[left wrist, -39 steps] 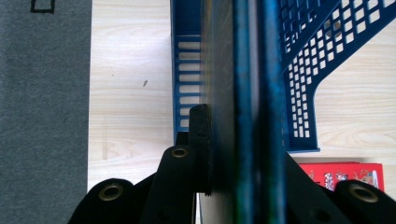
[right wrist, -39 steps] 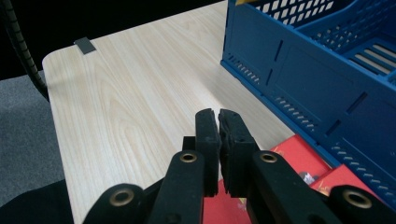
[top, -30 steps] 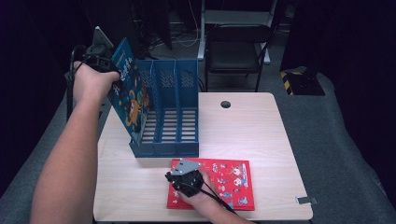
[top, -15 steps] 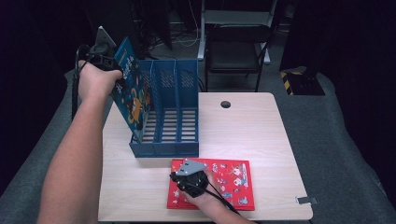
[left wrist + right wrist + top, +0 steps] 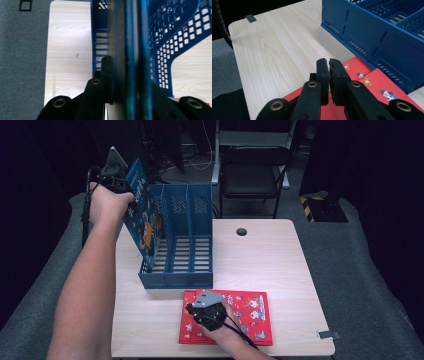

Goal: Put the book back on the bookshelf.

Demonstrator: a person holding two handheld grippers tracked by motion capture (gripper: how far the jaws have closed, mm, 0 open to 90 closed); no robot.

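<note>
Standing behind the wooden table [image 5: 260,265], a black chair [image 5: 252,170] is well apart from the work. The left gripper [image 5: 112,175] clamps a blue book [image 5: 145,222], now lowered further into the left slot of the perforated blue plastic file rack [image 5: 187,245]. The right gripper [image 5: 207,310], jaws nearly together and empty, rests over the flat red book [image 5: 250,312].

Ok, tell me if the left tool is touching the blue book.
Touching. The left gripper view shows the left tool clamped on the blue book, one jaw pressed flat against its cover.
</note>
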